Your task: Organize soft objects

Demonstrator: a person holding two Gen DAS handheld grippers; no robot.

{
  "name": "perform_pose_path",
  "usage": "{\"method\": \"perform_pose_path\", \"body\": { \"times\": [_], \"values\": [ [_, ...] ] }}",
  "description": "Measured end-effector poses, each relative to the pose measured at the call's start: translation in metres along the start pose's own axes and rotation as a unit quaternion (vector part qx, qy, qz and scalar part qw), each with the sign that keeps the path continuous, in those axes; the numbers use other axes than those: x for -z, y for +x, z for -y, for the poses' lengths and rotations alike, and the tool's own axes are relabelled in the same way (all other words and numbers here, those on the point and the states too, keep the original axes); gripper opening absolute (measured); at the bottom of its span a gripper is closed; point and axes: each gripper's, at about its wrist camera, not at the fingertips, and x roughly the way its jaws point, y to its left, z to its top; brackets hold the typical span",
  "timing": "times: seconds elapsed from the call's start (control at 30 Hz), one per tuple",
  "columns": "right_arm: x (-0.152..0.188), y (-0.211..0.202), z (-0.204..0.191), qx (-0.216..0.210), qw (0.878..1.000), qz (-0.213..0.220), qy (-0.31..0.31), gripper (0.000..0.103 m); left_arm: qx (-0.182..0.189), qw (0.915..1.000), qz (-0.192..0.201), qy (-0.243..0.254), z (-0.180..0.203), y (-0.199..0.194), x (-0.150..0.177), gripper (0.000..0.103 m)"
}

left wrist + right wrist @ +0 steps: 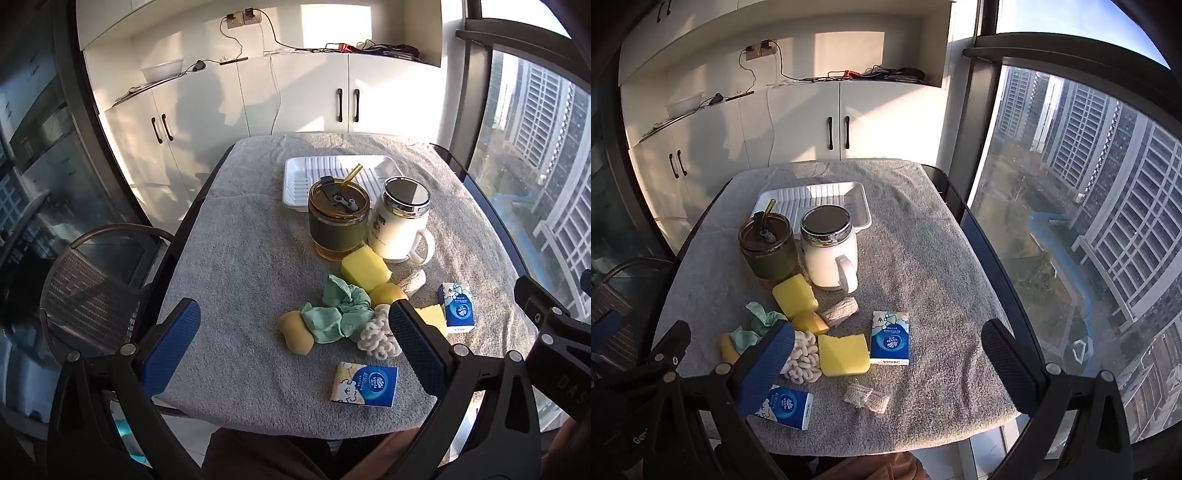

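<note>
Soft objects lie in a cluster on the grey towel-covered table [240,280]: a yellow sponge block [364,271], a green cloth scrunchie [338,314], a white chenille scrunchie [376,336], a small yellow puff [295,332], a flat yellow sponge [844,354], a beige knit piece [842,312] and a beige knit bow [866,397]. Two blue tissue packs [365,384] [889,338] lie nearby. An empty white tray [340,177] sits at the far side. My left gripper [291,343] is open above the near edge. My right gripper [886,365] is open, empty, to the right.
An amber tumbler with a straw [338,221] and a white lidded mug [400,221] stand between the tray and the soft objects. A wicker chair [92,291] is at the table's left. White cabinets [258,96] stand behind; a window [1089,206] is on the right.
</note>
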Motion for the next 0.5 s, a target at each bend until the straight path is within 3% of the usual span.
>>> {"method": "perform_pose_path", "body": {
  "times": [0.5],
  "values": [
    [0.0015,0.0001,-0.0044,-0.003,1.000,0.004,-0.003,0.103,0.003,1.0000,0.003,0.002,-0.0074,-0.0071,-0.0030,0.103]
  ]
}}
